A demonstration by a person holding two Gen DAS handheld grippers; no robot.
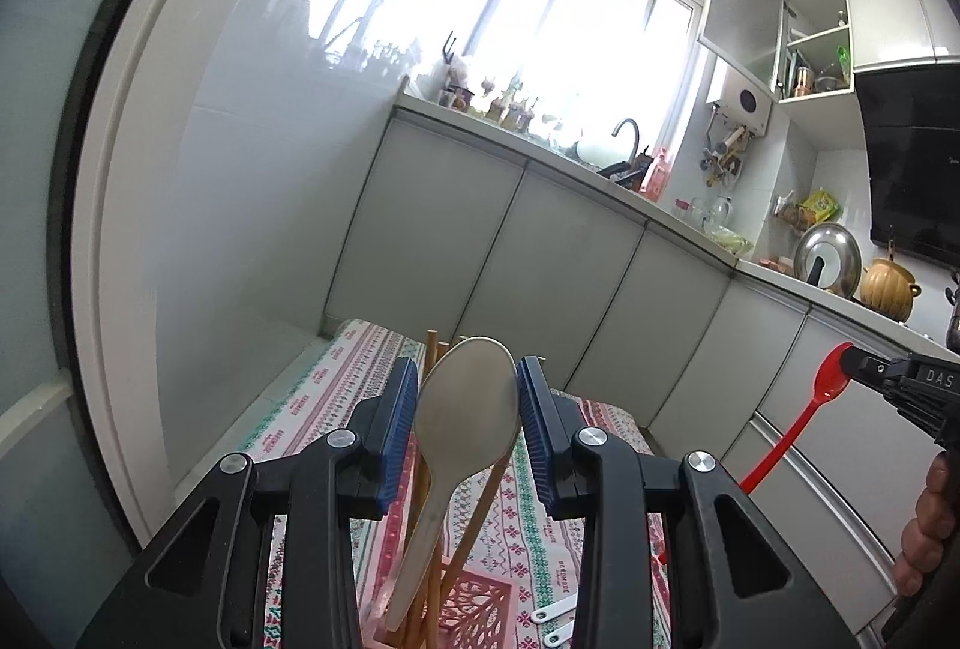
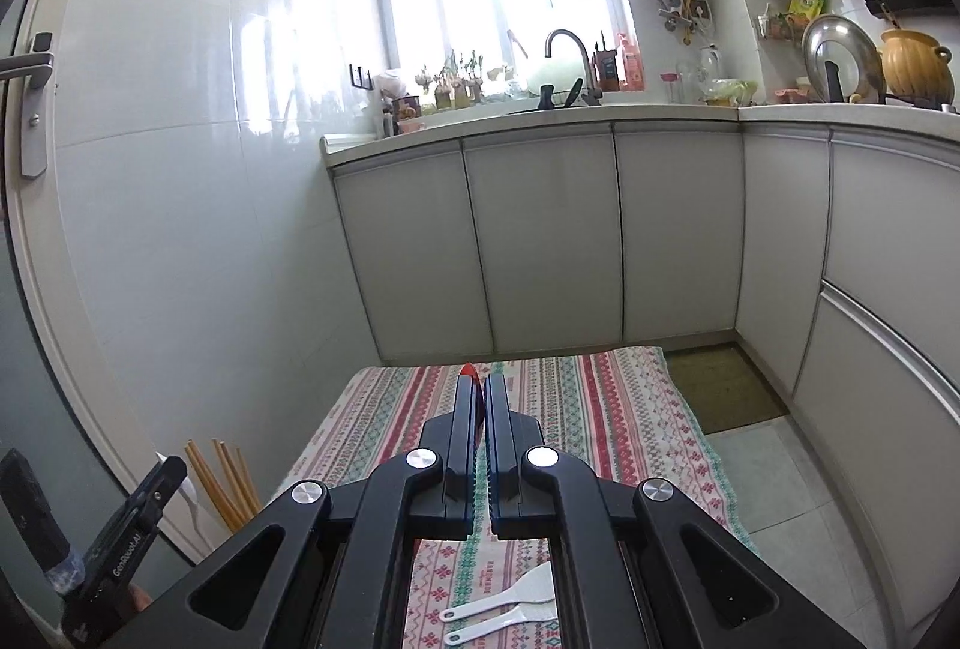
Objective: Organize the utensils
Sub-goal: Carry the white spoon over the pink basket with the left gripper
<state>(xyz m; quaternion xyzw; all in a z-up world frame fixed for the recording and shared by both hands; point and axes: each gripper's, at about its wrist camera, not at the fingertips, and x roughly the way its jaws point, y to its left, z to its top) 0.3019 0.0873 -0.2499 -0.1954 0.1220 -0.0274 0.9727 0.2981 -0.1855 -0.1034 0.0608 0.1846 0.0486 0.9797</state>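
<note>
At the lower centre of the left wrist view, the left gripper [image 1: 467, 412] has its blue pads on either side of the bowl of a large metal spoon [image 1: 465, 412], pinching it; the handle slants down toward a pink openwork holder [image 1: 480, 604] that also carries wooden chopsticks [image 1: 477, 505]. At the right edge of that view, the right gripper [image 1: 852, 364] is pressed together on the bowl end of a red spoon [image 1: 798, 424], handle hanging down-left. In the right wrist view, only its red tip [image 2: 468, 371] shows between the closed fingers. Two white spoons [image 2: 501, 613] lie on the patterned tablecloth [image 2: 600, 409] at the bottom.
</note>
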